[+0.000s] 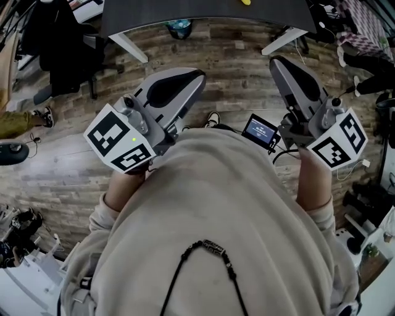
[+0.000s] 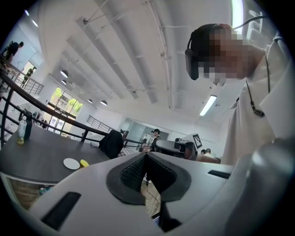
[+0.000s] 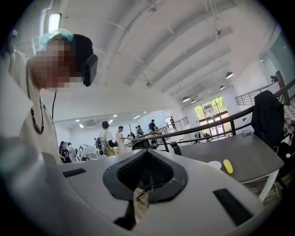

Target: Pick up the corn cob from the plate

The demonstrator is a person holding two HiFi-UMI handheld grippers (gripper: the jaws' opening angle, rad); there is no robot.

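left gripper [image 2: 146, 159], right gripper [image 3: 147, 154] both sitting pressed together, empty | corn cob [image 3: 227, 166] (probably light, stiff, prone to rolling) | pinching across mid-length looking safest

Ahead of the jaws: I saw open air over the wood floor [image 1: 234, 80] up to the dark table [image 1: 203, 12], with nothing between.
Below and ahead of the jaws: slanted white table legs [image 1: 129, 46] flanked the gap under the table's edge.
Left of the jaws of the left gripper [image 1: 196, 77]: a chair draped in black [image 1: 62, 55] crowded the table's corner.
Tabletop beyond the jaws: I found bare surface round the plate [image 2: 71, 163] and the corn cob [image 2: 84, 163] just beside it. Bottles [image 2: 23, 129] stood well apart to the left.
Past the table: a railing [image 3: 216, 124] closed the far side.
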